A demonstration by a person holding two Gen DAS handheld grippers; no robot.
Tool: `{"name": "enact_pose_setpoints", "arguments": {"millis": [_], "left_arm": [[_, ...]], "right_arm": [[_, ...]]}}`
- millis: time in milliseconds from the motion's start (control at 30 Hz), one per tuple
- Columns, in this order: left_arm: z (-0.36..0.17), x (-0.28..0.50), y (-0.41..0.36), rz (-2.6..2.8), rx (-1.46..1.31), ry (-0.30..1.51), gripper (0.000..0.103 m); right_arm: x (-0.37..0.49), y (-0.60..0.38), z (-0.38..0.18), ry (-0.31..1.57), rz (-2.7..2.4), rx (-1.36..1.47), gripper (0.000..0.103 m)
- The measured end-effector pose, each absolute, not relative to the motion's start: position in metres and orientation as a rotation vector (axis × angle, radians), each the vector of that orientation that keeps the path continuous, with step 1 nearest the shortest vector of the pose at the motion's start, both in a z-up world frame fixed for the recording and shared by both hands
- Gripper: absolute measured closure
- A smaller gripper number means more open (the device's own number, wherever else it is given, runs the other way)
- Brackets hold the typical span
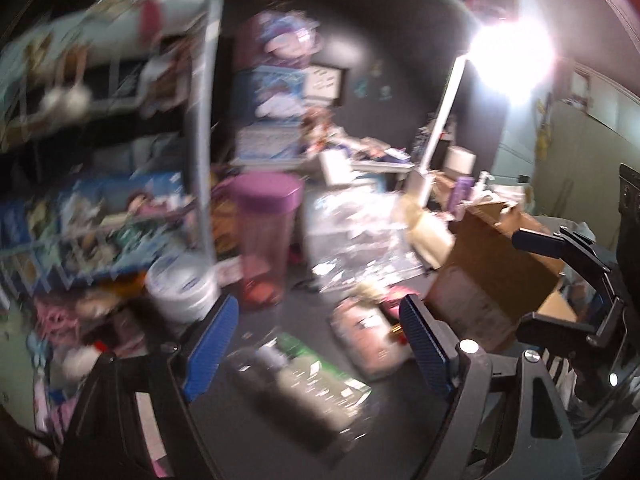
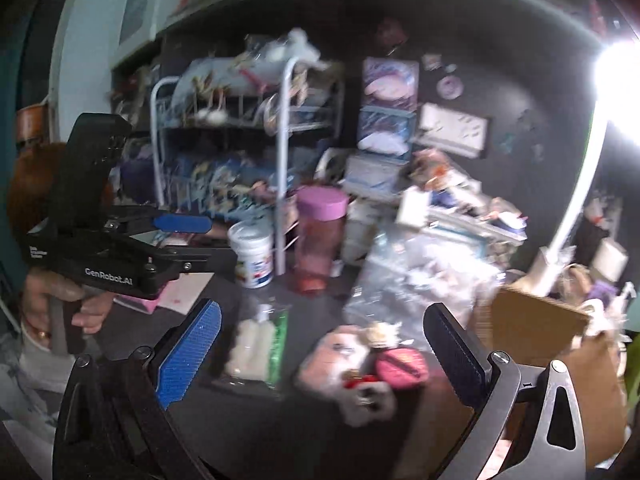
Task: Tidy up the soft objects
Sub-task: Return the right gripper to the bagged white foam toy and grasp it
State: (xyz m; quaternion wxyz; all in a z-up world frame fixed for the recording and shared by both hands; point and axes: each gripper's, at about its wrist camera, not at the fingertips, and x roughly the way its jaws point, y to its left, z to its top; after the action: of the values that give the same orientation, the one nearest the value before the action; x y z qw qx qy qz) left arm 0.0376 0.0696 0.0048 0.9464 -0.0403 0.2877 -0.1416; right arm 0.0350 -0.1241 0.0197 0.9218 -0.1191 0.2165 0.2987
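Soft toys, pinkish plush heap (image 2: 360, 364), lie on dark bench (image 2: 256, 432), untouched. Left gripper (image 1: 316, 346) and right gripper (image 2: 320, 354) both wide open, empty, hovering above. Approach step, likely; next: descend, close gently on one plush.

Motion blur is smearing the wire rack (image 1: 100, 128) contents beyond identifying. Lamp glare (image 1: 516, 56) is washing out the wall. Soft toy pile (image 2: 360, 364) details are staying indistinct.

The dark, cluttered tabletop (image 1: 248, 364) is viewed obliquely from just above by both wrist cameras, the pink-lidded translucent tumbler (image 1: 266, 236) (image 2: 320, 236), white wire rack (image 1: 202, 120) (image 2: 286, 140) and brown cardboard box (image 1: 492, 276) (image 2: 536, 324) being shared.
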Motion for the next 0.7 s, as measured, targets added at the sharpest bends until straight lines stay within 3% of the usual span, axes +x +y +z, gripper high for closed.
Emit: {"name": "enact_pose_setpoints", "arguments": {"millis": [267,367,700], "left_arm": [[-0.055,0.054,0.109,-0.238,-0.148,0.700,0.022],[-0.073,0.064,0.115,-0.232,-0.168,0.744,0.022],[-0.103,0.081,0.112,-0.279,-0.192,0.824,0.022]], "right_arm": [[0.073,-0.068,-0.044,0.664,0.748,-0.205,0.002],[0.087,-0.050,-0.070,0.757,0.774,-0.210,0.016],[0.120,-0.019,-0.119,0.902,0.775,-0.244,0.033]]}}
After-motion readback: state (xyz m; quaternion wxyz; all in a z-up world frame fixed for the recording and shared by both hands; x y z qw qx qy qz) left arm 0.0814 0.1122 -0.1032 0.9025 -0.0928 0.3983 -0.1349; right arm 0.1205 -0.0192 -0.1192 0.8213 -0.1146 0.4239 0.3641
